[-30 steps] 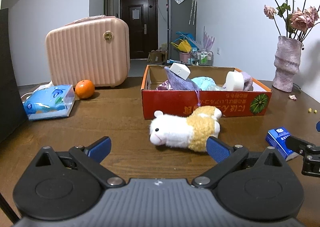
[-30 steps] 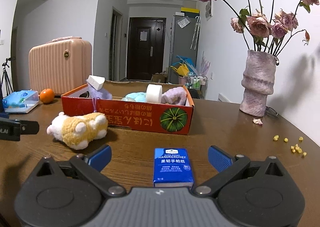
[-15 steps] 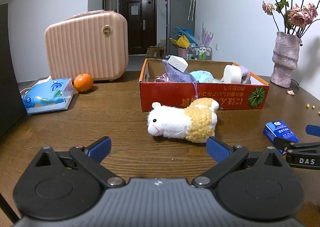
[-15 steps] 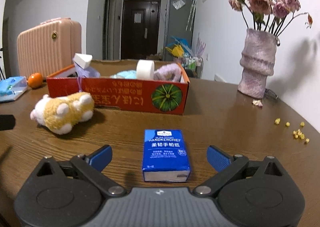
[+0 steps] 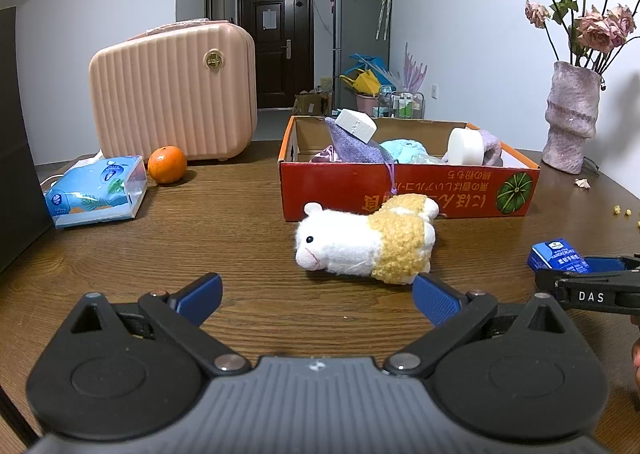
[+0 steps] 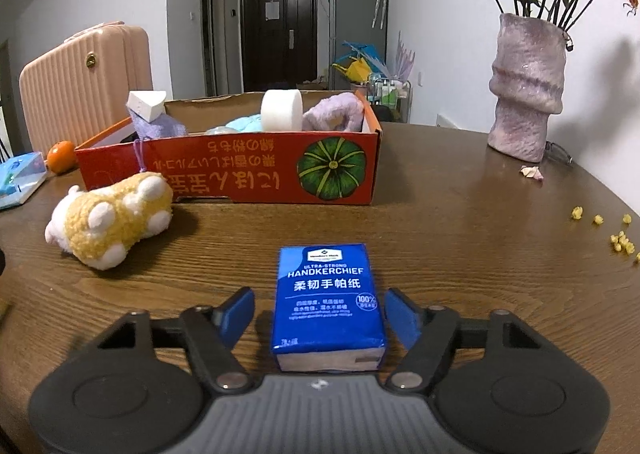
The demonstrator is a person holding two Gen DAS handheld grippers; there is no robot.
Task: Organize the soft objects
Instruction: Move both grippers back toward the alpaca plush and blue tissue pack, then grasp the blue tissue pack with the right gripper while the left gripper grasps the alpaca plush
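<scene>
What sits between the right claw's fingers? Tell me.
The blue handkerchief tissue pack, flat on the table, with the right claw closing around it, in the right wrist view.

A brown wooden desk (image 6: 460,214) carrying household odds and ends.

On it lie a red cardboard box (image 6: 256,170), a plush toy (image 6: 112,220) just before the box, a blue handkerchief pack (image 6: 328,294), a pink suitcase (image 5: 172,90), an orange (image 5: 167,164), a tissue pack (image 5: 94,192), a vase (image 6: 526,88) and yellow crumbs (image 6: 620,242).

suitcase (image 6: 84,82) cut off, box (image 5: 408,190) floor hidden
</scene>
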